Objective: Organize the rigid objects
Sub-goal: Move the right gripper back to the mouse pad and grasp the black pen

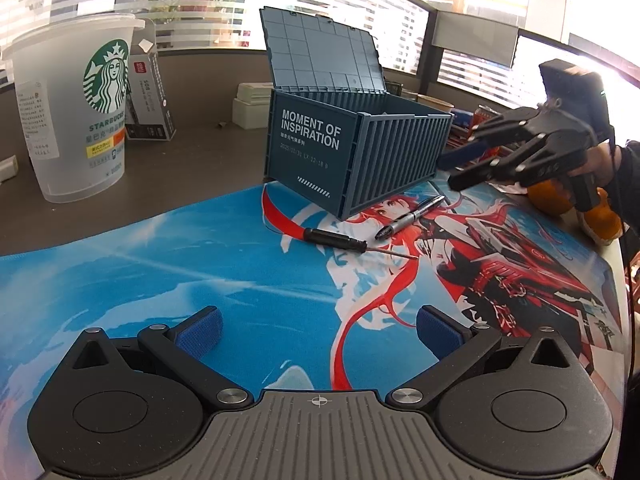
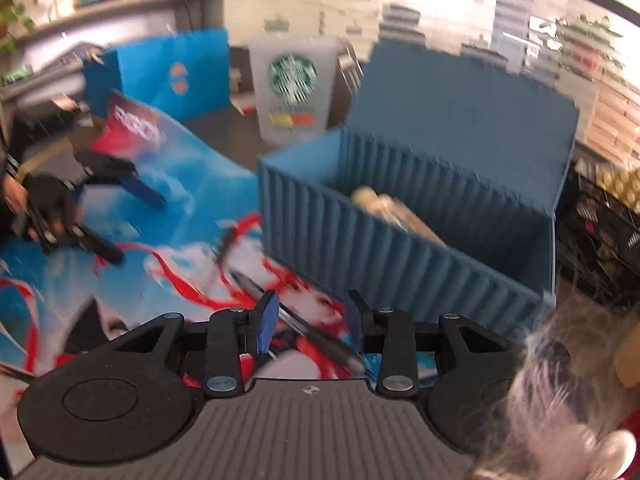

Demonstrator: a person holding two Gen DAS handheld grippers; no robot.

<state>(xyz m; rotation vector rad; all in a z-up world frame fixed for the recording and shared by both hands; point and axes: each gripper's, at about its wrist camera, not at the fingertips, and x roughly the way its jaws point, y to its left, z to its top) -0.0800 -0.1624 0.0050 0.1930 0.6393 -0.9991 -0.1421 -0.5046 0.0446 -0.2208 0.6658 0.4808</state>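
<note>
A blue box [image 1: 352, 148] shaped like a shipping container sat near the back edge of the picture mat [image 1: 160, 272] on the bench [image 1: 192, 80], with its lid standing up. Something pale lay inside it [image 2: 396, 208], too blurry to name. A black screwdriver [image 1: 340, 241] and a silver pen [image 1: 412, 216] lay on the mat just in front of the box, close together. A big clear cup [image 1: 76, 108] stood toward the bench's back left corner.

The left claw [image 1: 318, 330] was wide open with nothing in it, low over the mat's front edge. The right claw [image 2: 308, 316] was a little open, pads apart. The pen showed under the gap, but the pads did not press it. A gloved hand [image 2: 48, 204] held the left claw.
</note>
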